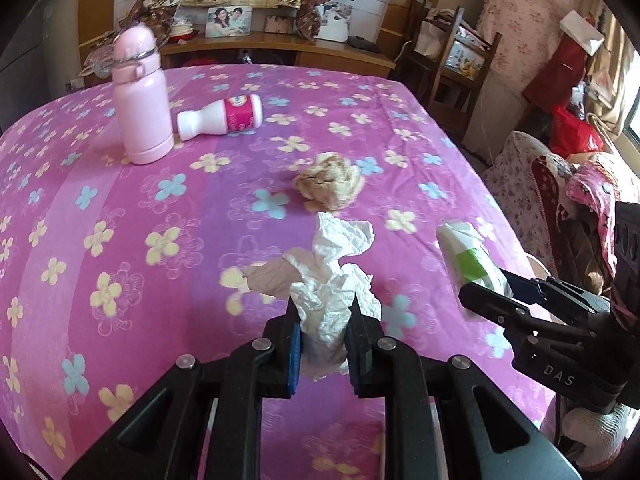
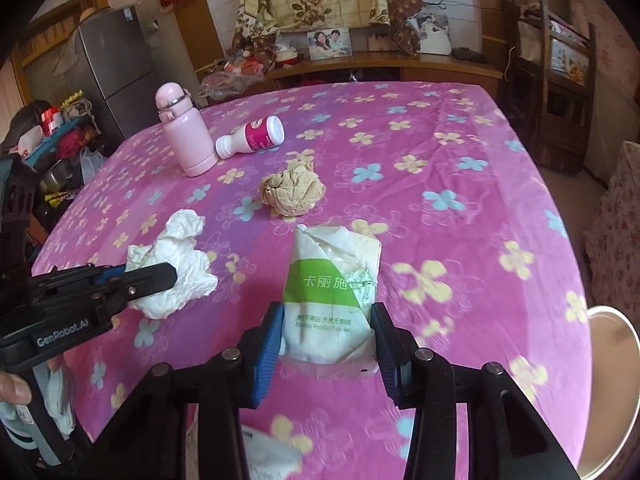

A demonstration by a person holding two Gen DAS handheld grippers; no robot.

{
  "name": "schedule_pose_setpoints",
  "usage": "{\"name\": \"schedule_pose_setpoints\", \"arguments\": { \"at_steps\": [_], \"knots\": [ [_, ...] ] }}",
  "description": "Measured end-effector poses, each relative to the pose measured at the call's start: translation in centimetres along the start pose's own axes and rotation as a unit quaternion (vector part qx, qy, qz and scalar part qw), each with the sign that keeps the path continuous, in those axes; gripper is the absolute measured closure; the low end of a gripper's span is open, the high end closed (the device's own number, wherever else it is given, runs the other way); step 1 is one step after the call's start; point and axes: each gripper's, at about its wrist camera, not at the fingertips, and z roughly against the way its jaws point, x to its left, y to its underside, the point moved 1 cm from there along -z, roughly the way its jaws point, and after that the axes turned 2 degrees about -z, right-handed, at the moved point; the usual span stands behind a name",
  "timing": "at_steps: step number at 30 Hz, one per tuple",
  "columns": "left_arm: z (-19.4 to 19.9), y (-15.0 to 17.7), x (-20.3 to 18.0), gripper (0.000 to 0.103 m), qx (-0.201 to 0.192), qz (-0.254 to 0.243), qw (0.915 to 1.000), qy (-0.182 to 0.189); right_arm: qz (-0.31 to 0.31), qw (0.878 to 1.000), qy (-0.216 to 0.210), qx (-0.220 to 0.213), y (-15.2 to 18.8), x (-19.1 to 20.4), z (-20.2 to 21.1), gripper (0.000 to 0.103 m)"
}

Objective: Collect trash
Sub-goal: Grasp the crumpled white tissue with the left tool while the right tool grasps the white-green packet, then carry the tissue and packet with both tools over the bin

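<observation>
**Both grippers loaded with trash**

The left gripper (image 1: 323, 312) is clenched on a crumpled white tissue (image 1: 336, 276), lifted over the pink flowered bench (image 1: 120, 240). The right gripper (image 2: 327, 334) grasps a green-and-white tissue pack (image 2: 332, 292). A beige paper wad (image 2: 292, 194) lies beyond, near an upright pink flask (image 2: 186, 136) and a toppled white bottle (image 2: 252, 136).

The surface (image 2: 460, 240) wears a magenta cloth with yellow and blue flowers. On it stand a pale pink flask (image 2: 185, 136) and, just beside the flask, a white bottle (image 2: 251, 137) with a magenta label. A beige paper wad (image 2: 293, 192) lies near the flask; the crumpled tissue (image 1: 334, 280) is white and the tissue packet (image 2: 334, 292) white and green.
</observation>
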Motion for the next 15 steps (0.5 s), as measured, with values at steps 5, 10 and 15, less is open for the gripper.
{"name": "schedule_pose_setpoints", "arguments": {
  "at_steps": [5,10,15],
  "knots": [
    [0.9,0.2,-2.4,0.083,-0.006,-0.017,0.9998,0.004,-0.008,1.000,0.005,-0.015,1.0,-1.2,2.6,0.057],
    [1.4,0.4,-5.0,0.083,-0.012,-0.036,0.9992,0.008,-0.016,0.999,0.013,-0.030,2.0,-2.6,4.9,0.057],
    [1.8,0.4,-8.1,0.083,-0.016,-0.056,0.9981,0.020,-0.023,0.998,0.026,-0.043,3.0,-4.3,7.3,0.057]
  ]
}}
